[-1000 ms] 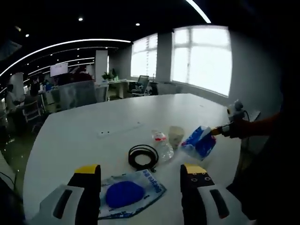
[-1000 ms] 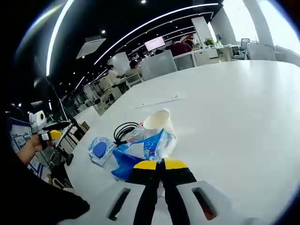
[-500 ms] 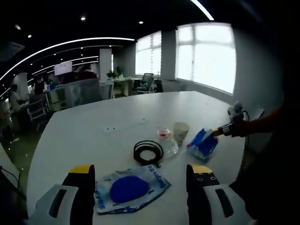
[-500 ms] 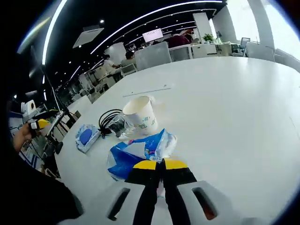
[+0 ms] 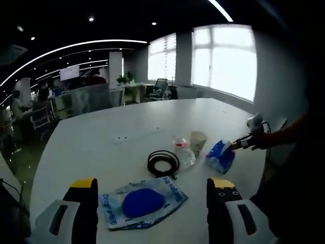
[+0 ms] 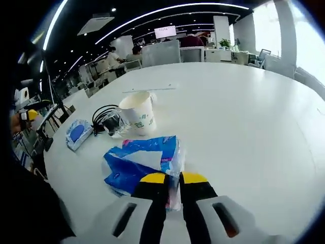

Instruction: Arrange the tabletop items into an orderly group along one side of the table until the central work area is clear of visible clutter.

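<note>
My left gripper view looked from above the counter (image 5: 101, 142) edge toward the windows, taking in the whole row of things. My right gripper view sat low and close behind the blue packet (image 6: 139, 162), facing back along that row. Both shared the paper cup (image 5: 197, 142) and cable coil (image 5: 163, 162).

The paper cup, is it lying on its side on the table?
No, in the right gripper view the paper cup stands upright on the white table, with its open rim facing up.
</note>
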The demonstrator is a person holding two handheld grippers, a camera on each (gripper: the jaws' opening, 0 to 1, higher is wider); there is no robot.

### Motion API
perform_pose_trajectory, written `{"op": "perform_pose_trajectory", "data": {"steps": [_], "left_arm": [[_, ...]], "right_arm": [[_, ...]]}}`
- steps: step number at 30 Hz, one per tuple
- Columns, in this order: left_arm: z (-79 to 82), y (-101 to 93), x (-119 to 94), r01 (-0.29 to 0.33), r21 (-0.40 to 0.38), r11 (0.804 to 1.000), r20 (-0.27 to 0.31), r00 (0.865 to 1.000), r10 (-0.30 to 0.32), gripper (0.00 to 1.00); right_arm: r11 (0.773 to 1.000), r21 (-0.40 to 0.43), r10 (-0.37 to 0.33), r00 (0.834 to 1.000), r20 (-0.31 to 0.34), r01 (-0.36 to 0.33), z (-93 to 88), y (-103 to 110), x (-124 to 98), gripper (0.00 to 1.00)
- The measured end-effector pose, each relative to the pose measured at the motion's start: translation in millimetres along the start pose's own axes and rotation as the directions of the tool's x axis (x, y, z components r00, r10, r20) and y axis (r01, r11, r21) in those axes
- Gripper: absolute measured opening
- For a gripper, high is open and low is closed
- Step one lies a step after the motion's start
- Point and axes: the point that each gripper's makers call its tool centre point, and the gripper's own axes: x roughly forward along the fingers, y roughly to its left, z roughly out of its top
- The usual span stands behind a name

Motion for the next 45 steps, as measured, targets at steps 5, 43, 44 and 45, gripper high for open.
{"op": "perform_pose_trajectory", "data": {"steps": [5,43,44,45], "left_arm": [[-0.5,3.3,0,0.004,0.001,1.0,0.002,1.0,-0.004,0.9],[-40.7,39.9,8,0.013,-0.006,1.0,-0.08,0.997,-0.013,0.97],[-42.6,41.8,8,0.01,-0.005,1.0,-0.081,0.997,-0.011,0.96],[-46.4,44.9,9,0.009,-0.008,1.0,-0.09,0.996,-0.009,0.95]], "right_arm": [[0.998,0.066,0.001,0.999,0.05,-0.004,6.0,-1,-3,0.14],[0.983,-0.006,0.181,0.975,0.132,-0.182,47.3,148,5,0.73],[0.98,-0.006,0.196,0.972,0.127,-0.196,47.4,153,7,0.71],[0.978,-0.004,0.208,0.971,0.122,-0.209,47.9,160,8,0.69]]}}
